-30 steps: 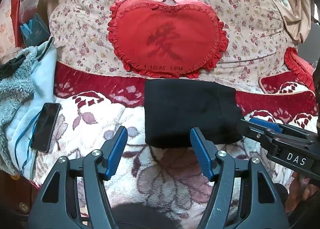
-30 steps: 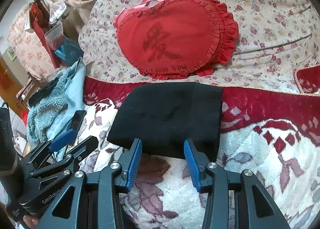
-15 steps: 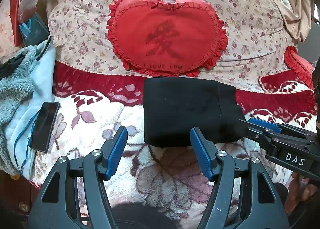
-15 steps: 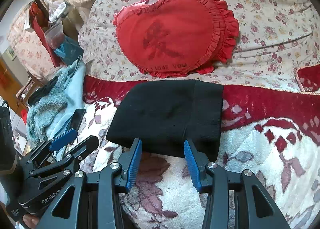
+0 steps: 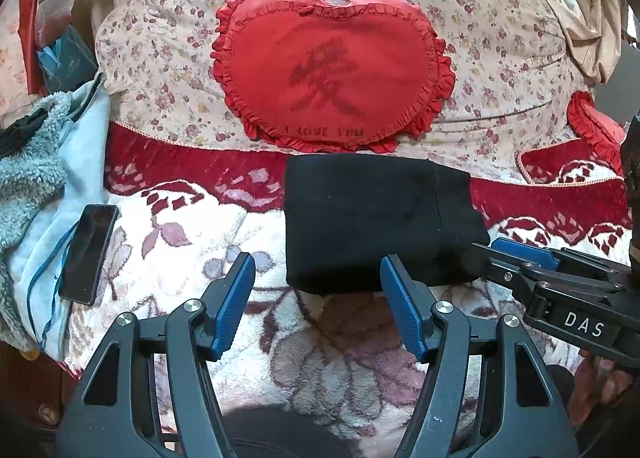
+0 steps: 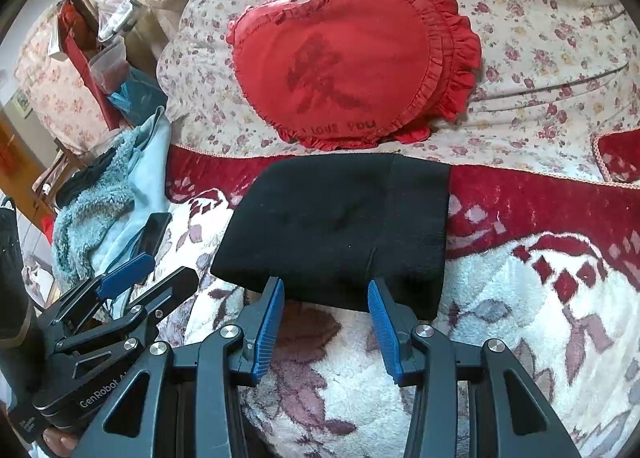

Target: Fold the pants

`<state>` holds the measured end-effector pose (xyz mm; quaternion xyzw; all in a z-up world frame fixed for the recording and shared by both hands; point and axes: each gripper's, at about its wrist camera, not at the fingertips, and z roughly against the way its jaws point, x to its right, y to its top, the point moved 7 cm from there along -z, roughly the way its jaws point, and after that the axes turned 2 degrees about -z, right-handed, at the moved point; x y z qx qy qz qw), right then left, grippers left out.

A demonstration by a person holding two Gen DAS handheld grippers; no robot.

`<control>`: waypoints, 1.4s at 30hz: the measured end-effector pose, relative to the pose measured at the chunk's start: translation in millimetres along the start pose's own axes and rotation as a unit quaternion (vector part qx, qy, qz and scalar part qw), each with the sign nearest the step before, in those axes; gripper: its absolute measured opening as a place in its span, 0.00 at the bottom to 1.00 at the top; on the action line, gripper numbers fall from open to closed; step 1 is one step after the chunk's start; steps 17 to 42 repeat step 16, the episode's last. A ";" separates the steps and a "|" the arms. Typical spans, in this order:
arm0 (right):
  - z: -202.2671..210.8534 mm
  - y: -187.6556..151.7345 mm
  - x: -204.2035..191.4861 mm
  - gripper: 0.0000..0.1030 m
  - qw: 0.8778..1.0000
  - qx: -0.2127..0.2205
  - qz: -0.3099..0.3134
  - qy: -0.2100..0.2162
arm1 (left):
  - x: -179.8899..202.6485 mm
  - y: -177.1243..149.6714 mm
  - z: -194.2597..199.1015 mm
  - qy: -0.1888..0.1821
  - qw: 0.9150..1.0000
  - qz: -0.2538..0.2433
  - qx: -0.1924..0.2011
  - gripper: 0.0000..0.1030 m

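The black pants [image 5: 372, 218] [image 6: 340, 230] lie folded into a compact rectangle on the flowered fleece blanket [image 5: 180, 242], just below a red heart cushion [image 5: 332, 74]. My left gripper [image 5: 318, 278] hovers open at the bundle's near left corner, with nothing between its blue pads. My right gripper [image 6: 326, 294] stands open at the near edge of the bundle, its pads clear of the cloth. Each gripper shows in the other's view: the right one [image 5: 516, 254] at the pants' right corner, the left one [image 6: 136, 274] off to the left.
A dark phone [image 5: 88, 250] lies on a light blue garment [image 5: 52, 186] at the left, beside a fluffy teal one [image 6: 88, 210]. A flowered quilt [image 5: 500, 30] rises behind the cushion. A second red cushion [image 5: 592, 122] sits far right.
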<state>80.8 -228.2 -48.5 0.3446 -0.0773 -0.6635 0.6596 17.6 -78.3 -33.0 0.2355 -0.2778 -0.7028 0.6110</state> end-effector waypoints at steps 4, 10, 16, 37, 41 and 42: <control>-0.1 -0.4 -0.3 0.41 1.000 -0.001 0.000 0.000 | -0.4 0.5 -0.1 -0.001 1.000 0.002 0.000 0.63; -0.5 -0.8 0.7 0.41 1.000 -0.004 0.000 0.000 | -2.5 2.4 0.9 0.005 1.000 0.004 0.004 0.63; 0.1 0.4 5.3 0.41 1.000 -0.002 0.000 -0.003 | -3.9 3.8 0.2 0.003 1.000 0.005 0.005 0.63; 0.1 0.4 5.3 0.41 1.000 -0.002 0.000 -0.003 | -3.9 3.8 0.2 0.003 1.000 0.005 0.005 0.63; 0.1 0.4 5.3 0.41 1.000 -0.002 0.000 -0.003 | -3.9 3.8 0.2 0.003 1.000 0.005 0.005 0.63; 0.1 0.4 5.3 0.41 1.000 -0.002 0.000 -0.003 | -3.9 3.8 0.2 0.003 1.000 0.005 0.005 0.63</control>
